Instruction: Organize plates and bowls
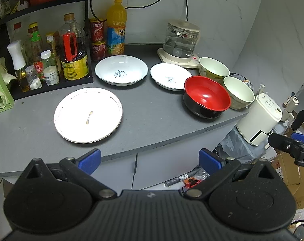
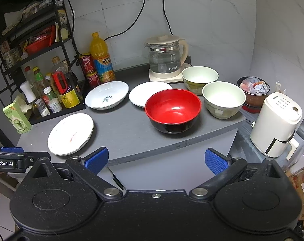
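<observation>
Hovering level before the grey counter (image 1: pixel 144 108), left gripper (image 1: pixel 150 161) and right gripper (image 2: pixel 156 160) hold blue-padded fingers (image 2: pixel 96 159) wide apart, empty. White "Sweet" plate (image 1: pixel 121 69), red-and-black bowl (image 2: pixel 173 109) and cream bowls (image 2: pixel 223 98) rest on it.

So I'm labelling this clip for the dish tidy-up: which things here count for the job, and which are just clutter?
For the job:
flat plate
Sweet dish
small white dish
red bowl
two cream bowls

Just lying about:
glass kettle
juice bottle
red cans
condiment rack
white appliance
</observation>
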